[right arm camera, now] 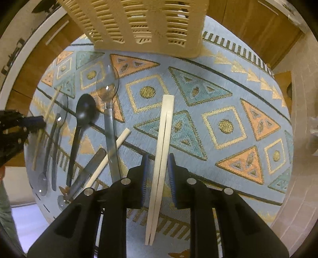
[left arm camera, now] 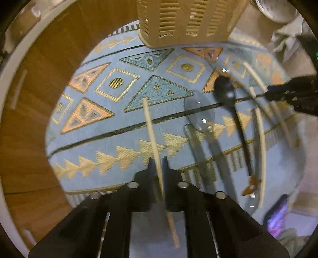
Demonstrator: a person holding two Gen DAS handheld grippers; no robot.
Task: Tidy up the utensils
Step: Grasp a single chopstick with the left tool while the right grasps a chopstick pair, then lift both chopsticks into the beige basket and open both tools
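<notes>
My left gripper (left arm camera: 158,161) is shut on a thin wooden stick (left arm camera: 151,127) and holds it above the patterned blue cloth (left arm camera: 111,123); it shows at the left of the right wrist view (right arm camera: 39,122). My right gripper (right arm camera: 158,158) is open, its jaws on either side of a pair of white chopsticks (right arm camera: 164,142) lying on the cloth, not touching them. A beige slotted utensil basket (left arm camera: 184,21) stands at the far edge, also in the right wrist view (right arm camera: 147,23). A black spoon (right arm camera: 81,127), clear plastic spoons (right arm camera: 108,93) and a single white chopstick (right arm camera: 111,154) lie between the grippers.
The cloth (right arm camera: 228,99) covers a small table with wooden cabinet fronts (left arm camera: 29,99) behind it. A speckled white plate (left arm camera: 276,10) and crumpled paper sit at the far right of the left wrist view. A phone (left arm camera: 278,216) lies near the right edge.
</notes>
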